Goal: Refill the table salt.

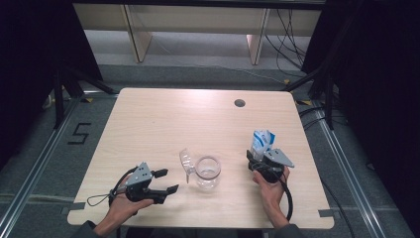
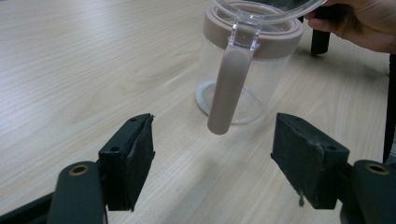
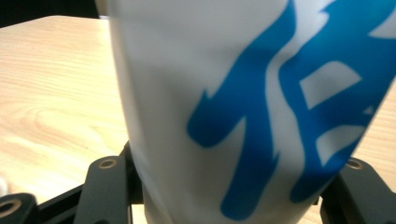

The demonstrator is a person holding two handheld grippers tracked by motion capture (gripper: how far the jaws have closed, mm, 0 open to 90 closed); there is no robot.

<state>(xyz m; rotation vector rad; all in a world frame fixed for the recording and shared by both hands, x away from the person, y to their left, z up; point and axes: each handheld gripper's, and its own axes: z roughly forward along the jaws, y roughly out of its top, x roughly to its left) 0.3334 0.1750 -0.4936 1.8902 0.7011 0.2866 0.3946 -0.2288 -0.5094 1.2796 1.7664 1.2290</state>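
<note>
Wood table (image 1: pixel 148 124): my left gripper (image 1: pixel 166 181) jaws apart near clear jar (image 1: pixel 207 172), lid (image 1: pixel 185 163) flipped open; right gripper (image 1: pixel 255 159) clamped on blue-white pouch (image 1: pixel 261 141).

Pale wooden table (image 1: pixel 163 119), cable hole (image 1: pixel 239 103)

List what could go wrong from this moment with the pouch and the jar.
1. The white and blue pouch is clamped in the right hand-held gripper off to the jar's side; tipping it early could spill onto the table.
2. The clear jar stands unheld, since the left hand-held gripper is open and short of it; a nudge may tip it.
3. Its raised lid might block pouring.
</note>
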